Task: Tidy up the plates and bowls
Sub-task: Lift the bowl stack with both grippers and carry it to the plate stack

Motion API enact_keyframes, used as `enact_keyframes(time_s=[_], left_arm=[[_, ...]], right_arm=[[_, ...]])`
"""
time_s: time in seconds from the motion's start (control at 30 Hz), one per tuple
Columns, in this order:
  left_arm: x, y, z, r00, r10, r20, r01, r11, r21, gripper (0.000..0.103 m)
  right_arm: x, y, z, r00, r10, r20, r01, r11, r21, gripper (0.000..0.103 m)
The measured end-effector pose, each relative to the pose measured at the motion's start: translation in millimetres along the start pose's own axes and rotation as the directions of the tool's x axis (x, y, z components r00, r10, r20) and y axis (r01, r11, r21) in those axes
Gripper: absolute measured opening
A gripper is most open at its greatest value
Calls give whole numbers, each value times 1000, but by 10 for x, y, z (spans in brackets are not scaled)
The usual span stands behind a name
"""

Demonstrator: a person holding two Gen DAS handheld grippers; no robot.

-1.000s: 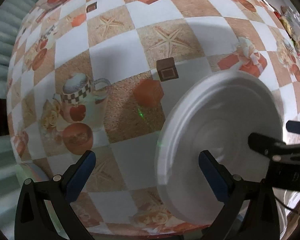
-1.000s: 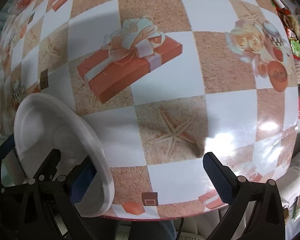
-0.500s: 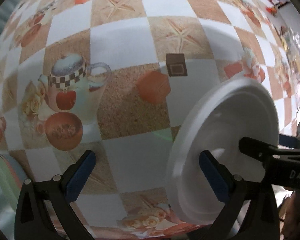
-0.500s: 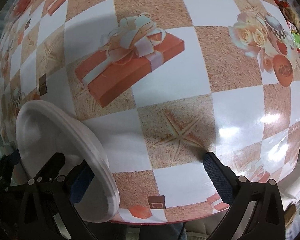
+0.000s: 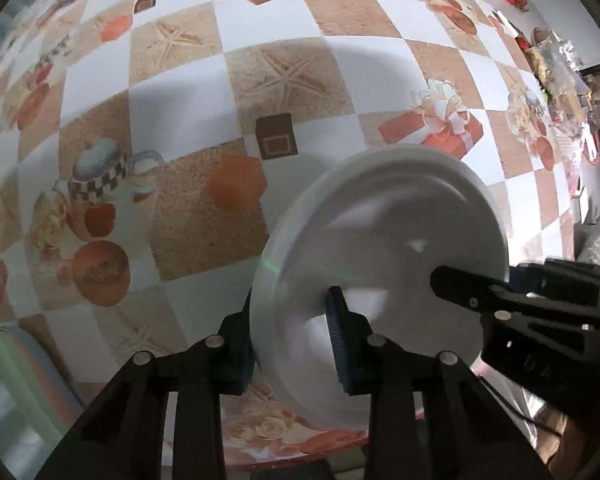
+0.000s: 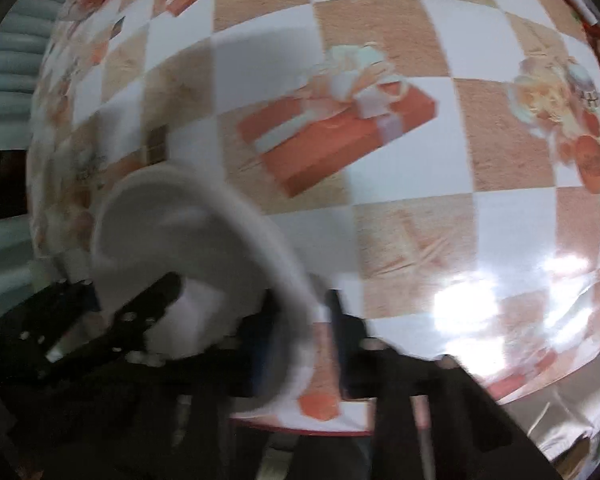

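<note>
A white plate [image 5: 380, 220] hangs tilted on edge above the checked tablecloth [image 5: 180, 220], near the table's front edge. The jaws of my left gripper [image 5: 292, 340] are closing, with the plate's lower left rim between the blue pads and both pads touching it. From the right, a black finger of my right gripper [image 5: 472, 292] reaches over the plate's opposite rim. In the blurred right wrist view, the plate [image 6: 172, 232] stands at the left and my right gripper [image 6: 300, 348] is shut on its near rim. Beyond the plate there shows the left gripper [image 6: 140, 312].
The table's front edge [image 5: 300, 452] runs just below the grippers. Packets and clutter [image 5: 556, 64] lie at the table's far right. A pale green object [image 5: 20, 380] sits off the table at lower left. A grey ribbed surface [image 6: 8, 72] lies beyond the table's left side.
Both grippers stood wide open beside the plate before; now each has closed onto the plate's rim. The right wrist view has shifted and blurred.
</note>
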State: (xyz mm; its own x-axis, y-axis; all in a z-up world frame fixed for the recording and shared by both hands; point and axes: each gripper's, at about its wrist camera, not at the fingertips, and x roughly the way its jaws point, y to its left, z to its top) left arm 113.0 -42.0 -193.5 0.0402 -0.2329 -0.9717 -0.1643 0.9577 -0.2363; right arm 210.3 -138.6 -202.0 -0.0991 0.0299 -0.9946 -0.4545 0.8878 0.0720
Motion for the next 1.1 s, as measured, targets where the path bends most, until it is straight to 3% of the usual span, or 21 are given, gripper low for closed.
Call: enact_keyframes(time_s=[0.13,0.43,0.83,1.0,1.1], left_arm=[[36,47,3,1000,-8,-8,8,1000,-13,35],[69,445,-230,1000,14,-4,-14,999,-47,37],[144,1558,-889,999,39,-12,-40,987,-158,37],[191,1725,-968,999,31,-9,-32,986,-166,37],[165,1851,-1072,999,36,-4,-36,987,-159,37]], right_arm=[[17,43,12,1000,-13,-19,13,999,29,19],[180,469,-9,998,-43,-56,41,998,-38,19],[520,1408,-156,993,-54,-105,33,980,-196,19],[561,1555,-180,992,-68,-107,45,977,-207,20],[553,1384,-186,992,-63,-113,39,979,-199,20]])
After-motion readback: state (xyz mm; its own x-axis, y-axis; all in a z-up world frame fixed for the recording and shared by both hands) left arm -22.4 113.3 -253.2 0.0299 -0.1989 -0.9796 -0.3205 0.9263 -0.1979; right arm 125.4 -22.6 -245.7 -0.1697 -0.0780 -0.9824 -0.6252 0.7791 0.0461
